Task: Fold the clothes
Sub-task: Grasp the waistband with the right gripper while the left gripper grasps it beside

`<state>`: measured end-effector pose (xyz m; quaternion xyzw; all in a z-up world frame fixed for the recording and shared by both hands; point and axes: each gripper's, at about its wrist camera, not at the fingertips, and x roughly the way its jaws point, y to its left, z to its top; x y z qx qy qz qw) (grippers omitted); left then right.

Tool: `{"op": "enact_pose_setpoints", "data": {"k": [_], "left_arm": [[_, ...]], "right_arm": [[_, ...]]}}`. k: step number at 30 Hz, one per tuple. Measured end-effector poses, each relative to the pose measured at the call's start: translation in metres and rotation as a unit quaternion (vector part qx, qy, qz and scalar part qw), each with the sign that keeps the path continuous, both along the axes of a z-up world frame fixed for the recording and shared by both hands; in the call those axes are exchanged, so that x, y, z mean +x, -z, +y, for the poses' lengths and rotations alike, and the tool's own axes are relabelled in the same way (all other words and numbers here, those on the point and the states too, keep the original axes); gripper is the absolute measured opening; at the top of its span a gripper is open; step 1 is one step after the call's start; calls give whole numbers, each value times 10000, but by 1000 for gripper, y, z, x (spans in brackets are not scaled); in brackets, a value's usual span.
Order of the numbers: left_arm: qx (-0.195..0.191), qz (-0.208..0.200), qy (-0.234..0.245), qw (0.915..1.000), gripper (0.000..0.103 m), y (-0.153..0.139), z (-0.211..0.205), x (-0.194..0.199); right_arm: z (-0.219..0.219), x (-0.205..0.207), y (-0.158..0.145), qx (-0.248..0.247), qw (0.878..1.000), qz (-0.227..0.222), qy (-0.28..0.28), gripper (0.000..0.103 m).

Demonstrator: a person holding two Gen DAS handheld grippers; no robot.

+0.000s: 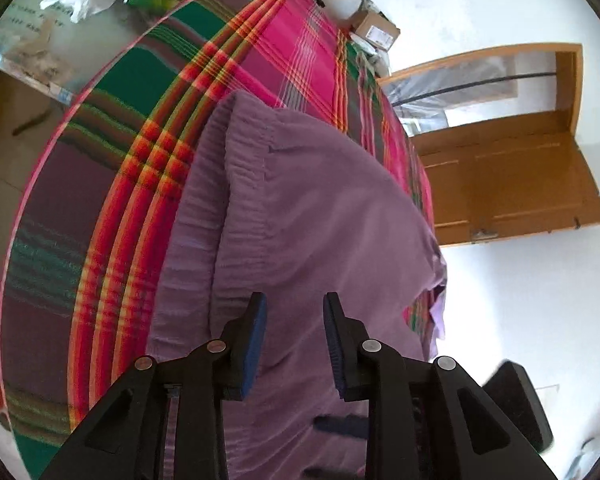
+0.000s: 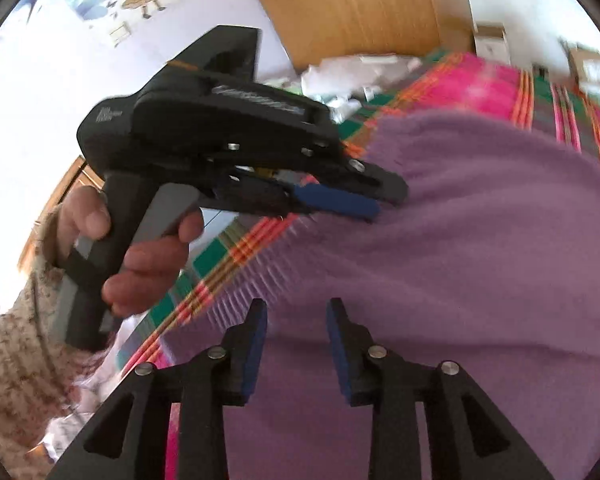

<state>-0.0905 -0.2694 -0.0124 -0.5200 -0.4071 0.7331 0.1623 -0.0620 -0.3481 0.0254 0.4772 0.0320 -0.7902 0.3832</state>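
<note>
**Purple garment flat on the plaid bed, both grippers above it**

Purple garment [image 1: 300,208] lies spread on a plaid sheet [image 1: 112,184], directly ahead of and beneath the left gripper [image 1: 295,312]. Its ribbed band runs forward along the left finger's side. The left jaws stand apart, nothing between the blue pads, cloth only below them.

In the right wrist view, the garment [image 2: 480,240] fills the space under and right of the right gripper [image 2: 297,316], whose jaws are likewise parted and empty. Ahead and left of it, the left gripper [image 2: 374,196] shows from the side, its tips at the garment's ribbed edge; whether they touch is blurred. A hand [image 2: 140,252] in a speckled sleeve [image 2: 16,344] grips its handle.
</note>
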Motion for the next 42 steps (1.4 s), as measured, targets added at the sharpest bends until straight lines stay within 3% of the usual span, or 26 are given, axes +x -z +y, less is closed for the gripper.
{"op": "enact_pose_setpoints", "data": {"k": [2,6,12,14,19,21,27,35,38,40,42], "left_arm": [[-139,74,-61,9999,29,-6,-2,5],[-413,278,-198,9986,29,-18,-8,14],[-492,220,-367,9979,29,-22,-20,19],[-507,184,-384,9978,29,-21,-22,20],[-546,93,-378,9977,29,-17,-17,14],[-528,60,-357,9979,38,-16,-18,13],[-289,6,-376,9989,39,-13,-22,12],[-297,-134,-220,9992,39,-7,-13,2],[-292,-161,90,9994,39,-5,0,-8],[-282,-139,133,9994,34,-4,5,-12],[-248,-27,126,9996,4,-6,4,-14]], "right_arm": [[-12,3,1,213,9994,238,97,34],[-30,7,0,171,9989,386,218,43],[-40,-10,9,532,9947,240,852,43],[-37,-10,10,569,9938,235,926,40],[-24,-5,7,512,9938,228,963,16],[-21,-1,4,425,9937,308,991,10],[3,5,-6,-216,9936,301,1071,8],[8,8,-7,-608,9914,305,1119,8],[4,11,-10,-643,9912,325,1108,8],[3,8,-10,-657,9913,311,1101,7],[1,5,-12,-621,9910,387,1118,7]]}}
